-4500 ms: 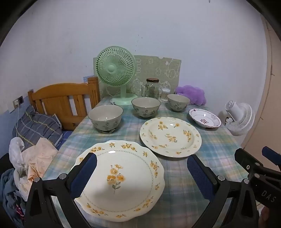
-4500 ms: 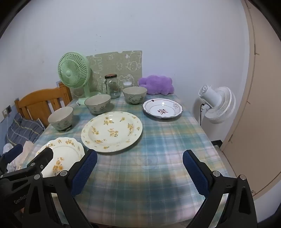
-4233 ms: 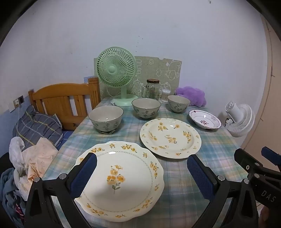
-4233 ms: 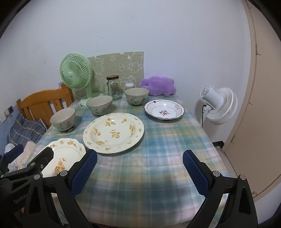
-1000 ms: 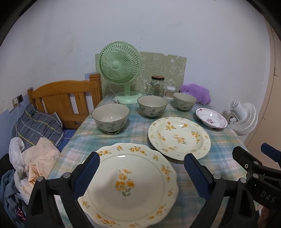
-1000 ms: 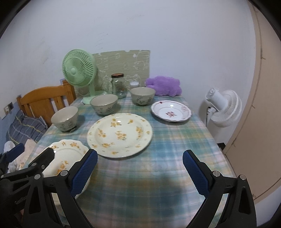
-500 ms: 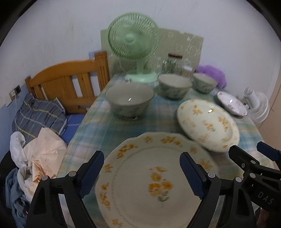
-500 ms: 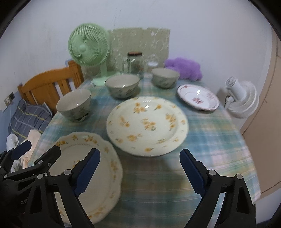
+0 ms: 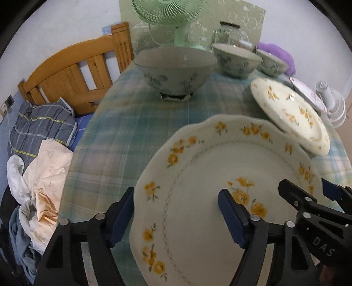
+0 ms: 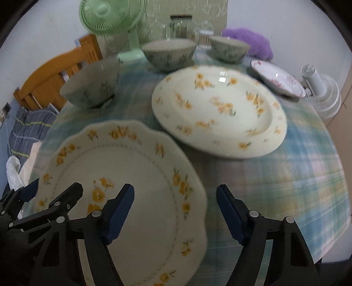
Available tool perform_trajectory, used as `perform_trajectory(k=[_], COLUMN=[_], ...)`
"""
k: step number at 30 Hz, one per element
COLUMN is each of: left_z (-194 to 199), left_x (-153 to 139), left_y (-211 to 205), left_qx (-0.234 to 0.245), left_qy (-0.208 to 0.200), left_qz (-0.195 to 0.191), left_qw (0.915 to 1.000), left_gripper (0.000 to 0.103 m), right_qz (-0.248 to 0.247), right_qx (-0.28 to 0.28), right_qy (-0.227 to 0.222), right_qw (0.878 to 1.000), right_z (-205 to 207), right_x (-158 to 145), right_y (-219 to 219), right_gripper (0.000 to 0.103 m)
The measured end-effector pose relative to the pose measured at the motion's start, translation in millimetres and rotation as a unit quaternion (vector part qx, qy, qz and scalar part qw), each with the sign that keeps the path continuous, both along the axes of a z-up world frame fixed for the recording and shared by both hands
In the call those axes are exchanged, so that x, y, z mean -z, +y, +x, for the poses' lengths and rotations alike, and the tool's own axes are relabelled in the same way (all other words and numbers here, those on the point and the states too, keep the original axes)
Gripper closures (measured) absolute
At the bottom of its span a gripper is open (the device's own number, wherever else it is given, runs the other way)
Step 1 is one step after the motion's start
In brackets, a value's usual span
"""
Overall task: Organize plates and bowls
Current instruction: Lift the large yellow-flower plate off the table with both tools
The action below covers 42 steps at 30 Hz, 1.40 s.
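Left gripper: jaws apart, holding nothing; left finger outside the scalloped plate's left rim, right finger over its well. Whether either pad touches the plate cannot be told.
Right gripper: jaws apart, holding nothing; left finger over the scalloped plate's right half, right finger over bare tablecloth beyond its right rim.
Scalloped plate: flat on the table at the near-left corner, yellow flowers on the rim and centre; both grippers sit low at its near side.
Round plate: just behind and right of the scalloped plate; the two rims look very close, with only a narrow strip of cloth between them in the right wrist view.
Near bowl: behind the scalloped plate toward the left table edge, upright, with a band of open cloth between them.
Middle bowl: behind the round plate, upright.
Far bowl: right of the middle bowl, upright.
Small plate: red pattern, at the right table edge, close beside the round plate's far-right rim.
Tablecloth: widest open area is near-right, from the round plate to the right and near edges.
Green fan: back-left, behind the bowls.
Jar: at the back edge, beside the fan.
Chair: off the left table edge.
Clothes: piled below the chair, off the table.
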State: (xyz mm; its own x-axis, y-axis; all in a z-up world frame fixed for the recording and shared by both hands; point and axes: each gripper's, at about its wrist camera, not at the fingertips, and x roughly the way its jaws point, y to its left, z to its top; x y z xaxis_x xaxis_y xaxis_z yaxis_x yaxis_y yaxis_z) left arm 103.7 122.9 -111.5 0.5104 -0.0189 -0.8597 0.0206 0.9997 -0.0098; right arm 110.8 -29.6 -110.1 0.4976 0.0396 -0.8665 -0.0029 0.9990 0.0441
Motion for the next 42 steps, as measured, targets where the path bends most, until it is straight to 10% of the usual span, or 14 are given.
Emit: perform_trajectory(k=[24,42], left_z=[18,29], left_x=[-43,-57], left_y=[2,-102], left_qx=[0.024,0.074], left_qy=[0.007,-0.022], left_qz=[-0.051,-0.037], left_qw=[0.9984,0.9963], left_gripper=[0.032,0.032], right_qz=[-0.020,-0.016], right_qx=[0.033,0.086], right_qy=[0.018,-0.019], right_qw=[0.999,0.996], right_z=[14,6], right_x=[-38,-55], right_y=[9,-88], right_gripper=[0.036,0.036])
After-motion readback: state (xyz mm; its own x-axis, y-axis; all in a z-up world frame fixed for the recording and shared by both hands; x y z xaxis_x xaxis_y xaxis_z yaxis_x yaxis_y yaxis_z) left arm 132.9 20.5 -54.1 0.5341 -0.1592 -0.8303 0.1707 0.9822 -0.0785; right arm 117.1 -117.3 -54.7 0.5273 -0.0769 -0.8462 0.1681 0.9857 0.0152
